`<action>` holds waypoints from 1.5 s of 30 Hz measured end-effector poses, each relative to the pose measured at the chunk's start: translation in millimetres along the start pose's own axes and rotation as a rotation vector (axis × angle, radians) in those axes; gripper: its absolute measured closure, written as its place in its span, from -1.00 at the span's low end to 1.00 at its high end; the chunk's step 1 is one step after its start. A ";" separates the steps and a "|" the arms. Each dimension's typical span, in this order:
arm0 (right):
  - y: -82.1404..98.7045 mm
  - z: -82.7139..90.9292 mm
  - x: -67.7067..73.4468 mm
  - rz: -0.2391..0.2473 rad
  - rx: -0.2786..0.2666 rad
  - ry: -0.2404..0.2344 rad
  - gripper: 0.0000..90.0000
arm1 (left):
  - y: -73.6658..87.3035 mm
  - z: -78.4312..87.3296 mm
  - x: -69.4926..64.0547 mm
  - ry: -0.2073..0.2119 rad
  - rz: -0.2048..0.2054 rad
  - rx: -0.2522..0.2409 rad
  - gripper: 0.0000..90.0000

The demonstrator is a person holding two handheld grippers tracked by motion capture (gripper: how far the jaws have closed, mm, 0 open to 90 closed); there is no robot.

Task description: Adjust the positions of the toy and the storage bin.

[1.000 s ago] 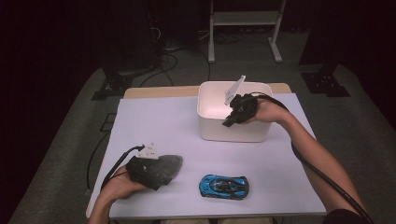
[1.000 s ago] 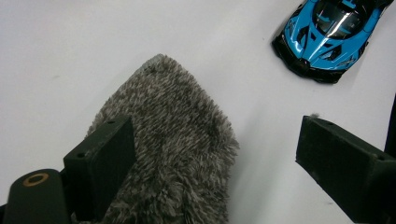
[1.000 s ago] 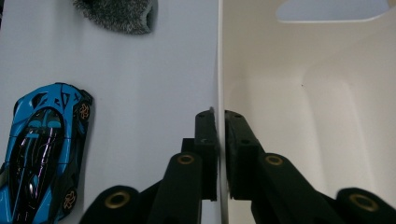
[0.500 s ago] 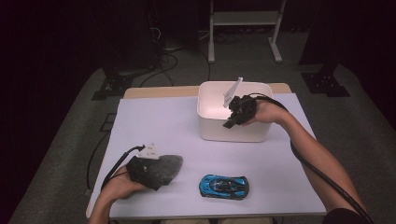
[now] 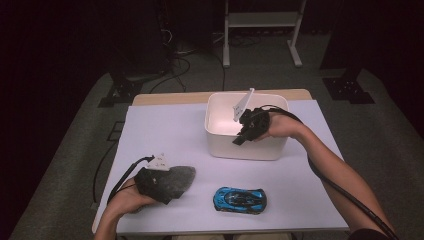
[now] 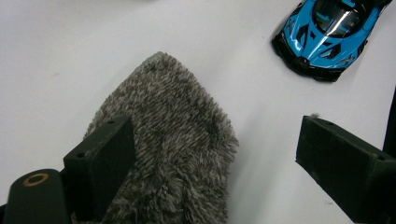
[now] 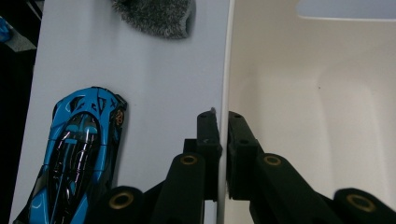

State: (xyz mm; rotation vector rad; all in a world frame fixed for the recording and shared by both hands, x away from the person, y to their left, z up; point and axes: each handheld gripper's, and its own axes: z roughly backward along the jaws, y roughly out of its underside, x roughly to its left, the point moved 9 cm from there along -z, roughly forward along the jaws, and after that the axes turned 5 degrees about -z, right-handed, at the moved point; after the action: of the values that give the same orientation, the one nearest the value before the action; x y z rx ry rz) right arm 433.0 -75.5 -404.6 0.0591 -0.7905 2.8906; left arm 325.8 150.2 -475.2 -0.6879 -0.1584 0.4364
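A white bin stands at the back middle of the white table. My right gripper reaches over its front wall, and in the right gripper view it is shut on that thin wall, one jaw outside and one inside. A grey fuzzy cloth lies at the front left. My left gripper rests at its near end. In the left gripper view it is open wide, with one jaw over the cloth and the other above bare table. A blue toy car sits at the front middle.
The blue toy car lies just past the left jaws, and the car is also beside the bin's outer wall. The bin's inside looks bare. Cables trail from both hands over the table's edges. Dark floor and stands surround the table.
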 end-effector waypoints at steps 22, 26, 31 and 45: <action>-1.6 -2.8 45.1 0.043 -0.017 -0.034 0.81 | -1.9 0.1 -5.7 -0.014 -0.011 0.001 -0.75; -4.3 7.0 49.1 0.023 -0.067 -0.014 0.56 | -2.4 0.6 -4.7 -0.025 -0.007 -0.013 -0.75; -5.2 26.7 61.3 0.011 -0.148 0.010 0.25 | -3.4 2.2 -4.4 -0.030 -0.007 -0.017 -0.75; 16.5 46.2 116.2 0.008 -0.306 0.012 -0.22 | -4.4 3.4 -5.8 -0.045 -0.012 -0.034 -0.76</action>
State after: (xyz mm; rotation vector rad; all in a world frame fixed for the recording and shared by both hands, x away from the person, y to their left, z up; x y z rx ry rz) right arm 315.6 -98.1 -364.3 0.0050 -1.2210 2.7374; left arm 321.2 146.6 -469.8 -0.7110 -0.2127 0.4392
